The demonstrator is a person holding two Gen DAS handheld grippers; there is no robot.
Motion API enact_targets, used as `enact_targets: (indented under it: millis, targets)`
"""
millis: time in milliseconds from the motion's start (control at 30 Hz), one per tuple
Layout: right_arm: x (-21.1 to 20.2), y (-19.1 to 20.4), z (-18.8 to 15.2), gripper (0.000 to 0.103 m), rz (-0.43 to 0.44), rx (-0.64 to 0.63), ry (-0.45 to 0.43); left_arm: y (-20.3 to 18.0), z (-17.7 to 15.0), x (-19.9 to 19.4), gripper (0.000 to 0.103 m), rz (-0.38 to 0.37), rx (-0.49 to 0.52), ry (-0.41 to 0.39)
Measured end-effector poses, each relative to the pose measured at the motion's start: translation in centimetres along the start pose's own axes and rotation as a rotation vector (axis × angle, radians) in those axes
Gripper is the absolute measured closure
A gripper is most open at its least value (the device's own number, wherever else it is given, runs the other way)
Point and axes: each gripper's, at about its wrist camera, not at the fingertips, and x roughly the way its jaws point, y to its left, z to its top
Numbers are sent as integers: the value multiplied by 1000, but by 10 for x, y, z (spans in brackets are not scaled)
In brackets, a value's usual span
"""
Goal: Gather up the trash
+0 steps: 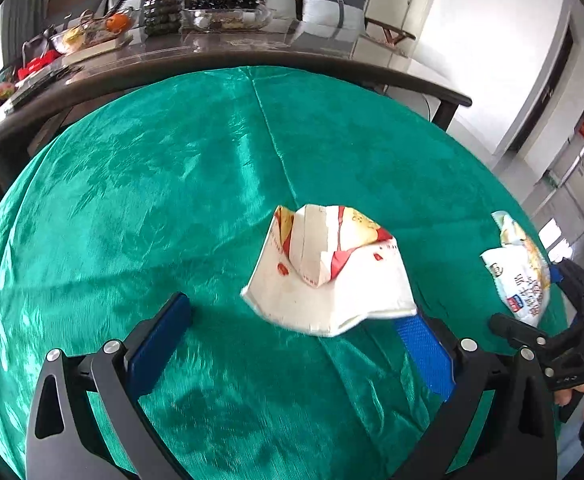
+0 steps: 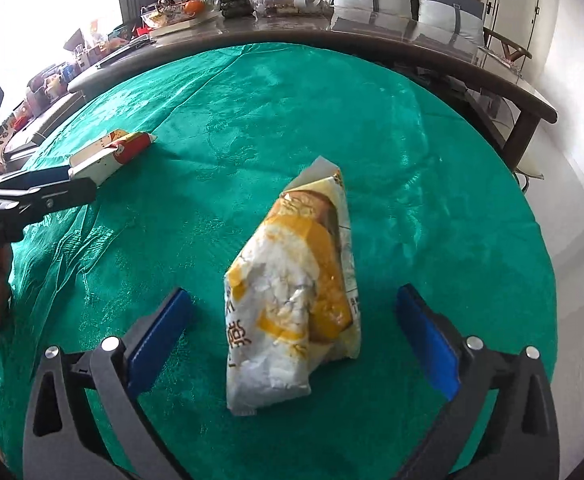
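Yellow-and-white snack wrapper is lying crumpled on the green cloth covering the tabletop, sitting between the blue pads of the right claw, which is standing fully released, pads well apart from the wrapper on both sides. Red-and-white wrapper is lying farther left on the same cloth, its near-right corner overlapping the right pad of the left claw; that claw is also standing released, nothing pinched. Risks, as a guess: thin crinkly film could be slipping out or sliding away if a claw is closing too high; pads dragging low could be snagging and bunching the loose cloth; the two claws are sitting near each other, so moving both at once could be causing a bump. Yellow wrapper is resting near the right edge of the cloth, so a push could be sending it off. Far half of the cloth is looking bare, giving room; cluttered dining table is standing beyond the far edge.
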Motion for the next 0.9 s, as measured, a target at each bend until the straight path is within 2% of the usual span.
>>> enact_targets:
  millis: [67, 100, 167, 200, 233, 333, 467, 567, 600, 667, 700, 733, 900]
  targets:
    - [-1, 0, 0, 4, 4, 3, -2, -5, 7, 7, 6, 8, 36, 9]
    - [-2, 0, 0, 4, 10, 6, -5, -6, 9, 8, 11, 4, 41, 7]
    - [-7, -5, -2, 5, 42, 26, -15, -8, 13, 7, 40, -16, 58, -1]
    - [-10, -9, -3, 5, 56, 39, -17, -7, 14, 6, 48, -23, 61, 0]
    - [-13, -11, -4, 5, 63, 49, -16, -6, 14, 5, 63, -32, 57, -2]
    - [-25, -22, -2, 5, 86, 86, -15, -3, 12, 0, 71, -36, 38, -20]
    - [-38, -24, 11, 5, 112, 89, 2, -7, 5, -14, 72, -33, 6, -48]
    - [-36, -15, 19, 9, 138, 61, 38, -20, 1, -23, 71, -26, 18, -53]
    - [-32, -11, 21, 14, 127, 45, 61, -26, -1, -25, 71, -29, 27, -52]
    - [-23, -7, 22, 42, 89, 25, 93, -35, -3, -31, 71, -35, 43, -51]
    - [-21, -7, 22, 59, 86, 31, 105, -41, -5, -34, 70, -37, 50, -52]
    - [-22, -9, 21, 65, 90, 45, 100, -46, -6, -38, 70, -44, 57, -54]
    - [-50, -15, 19, 68, 111, 61, 38, -71, -5, -50, 70, -84, 80, -67]
